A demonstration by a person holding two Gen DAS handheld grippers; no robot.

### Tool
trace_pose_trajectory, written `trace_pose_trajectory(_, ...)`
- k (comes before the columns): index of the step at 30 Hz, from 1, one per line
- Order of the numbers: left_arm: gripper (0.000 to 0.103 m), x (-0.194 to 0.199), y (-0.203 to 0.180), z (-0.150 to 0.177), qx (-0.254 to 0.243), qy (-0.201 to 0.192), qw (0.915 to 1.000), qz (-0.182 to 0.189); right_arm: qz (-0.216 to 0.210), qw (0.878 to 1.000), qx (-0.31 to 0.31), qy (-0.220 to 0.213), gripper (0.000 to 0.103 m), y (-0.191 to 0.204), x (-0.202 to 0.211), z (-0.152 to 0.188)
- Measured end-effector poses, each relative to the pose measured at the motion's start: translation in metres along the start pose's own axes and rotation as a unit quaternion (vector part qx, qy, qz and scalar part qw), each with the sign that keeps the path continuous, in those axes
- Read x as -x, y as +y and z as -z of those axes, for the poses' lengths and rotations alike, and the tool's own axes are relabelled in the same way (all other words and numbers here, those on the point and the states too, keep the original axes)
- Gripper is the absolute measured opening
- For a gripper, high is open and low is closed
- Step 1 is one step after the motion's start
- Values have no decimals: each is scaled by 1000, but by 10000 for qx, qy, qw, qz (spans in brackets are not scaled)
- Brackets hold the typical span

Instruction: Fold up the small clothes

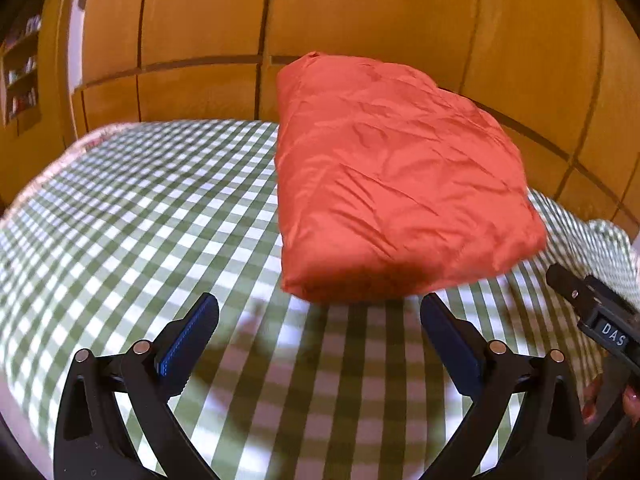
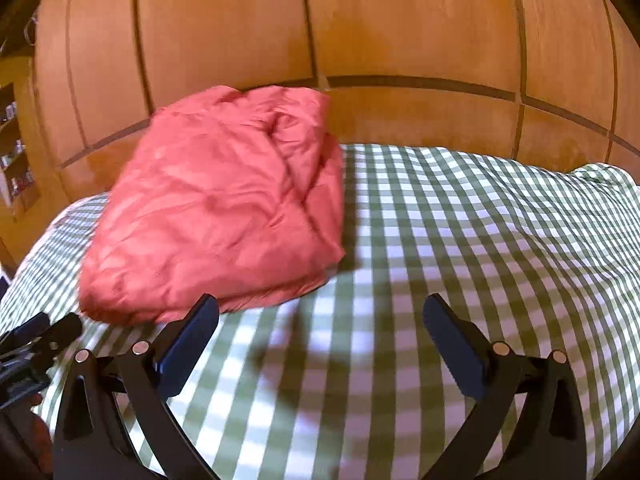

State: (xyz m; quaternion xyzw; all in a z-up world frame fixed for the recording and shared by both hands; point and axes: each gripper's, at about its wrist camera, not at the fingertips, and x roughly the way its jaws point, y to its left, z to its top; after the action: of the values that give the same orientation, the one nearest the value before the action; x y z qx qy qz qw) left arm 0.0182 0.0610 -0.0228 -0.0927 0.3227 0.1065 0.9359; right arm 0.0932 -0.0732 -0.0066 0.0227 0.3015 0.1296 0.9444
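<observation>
Holding both tools low over the bed [image 1: 120, 208], I have my left hand-held gripper [image 1: 319, 320] with its blue-padded fingers [image 1: 188, 336] spread apart and empty, just short of the near edge of the folded red garment [image 1: 392, 184]. My right hand-held gripper [image 2: 320, 320] is likewise spread wide with nothing between its fingers, the garment lying ahead and to its left on the green-and-white checked sheet [image 2: 460, 240]. Wooden wardrobe panels [image 2: 400, 32] stand behind the bed.
</observation>
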Motion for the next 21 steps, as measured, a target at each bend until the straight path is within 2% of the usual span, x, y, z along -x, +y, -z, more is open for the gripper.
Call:
trace_pose_trajectory(4, 100, 20, -11, 8, -246, -136, 9992, -289, 140, 9999, 70, -30, 101, 6, 17, 10)
trace_pose_trajectory(10, 100, 43, -18, 11, -330, -291, 9974, -572, 233, 9997, -9, 8, 101, 7, 38, 21)
trace_pose_trajectory(21, 100, 63, -18, 14, -274, -381, 9967, -663, 97, 9999, 23, 70, 101, 17, 61, 31)
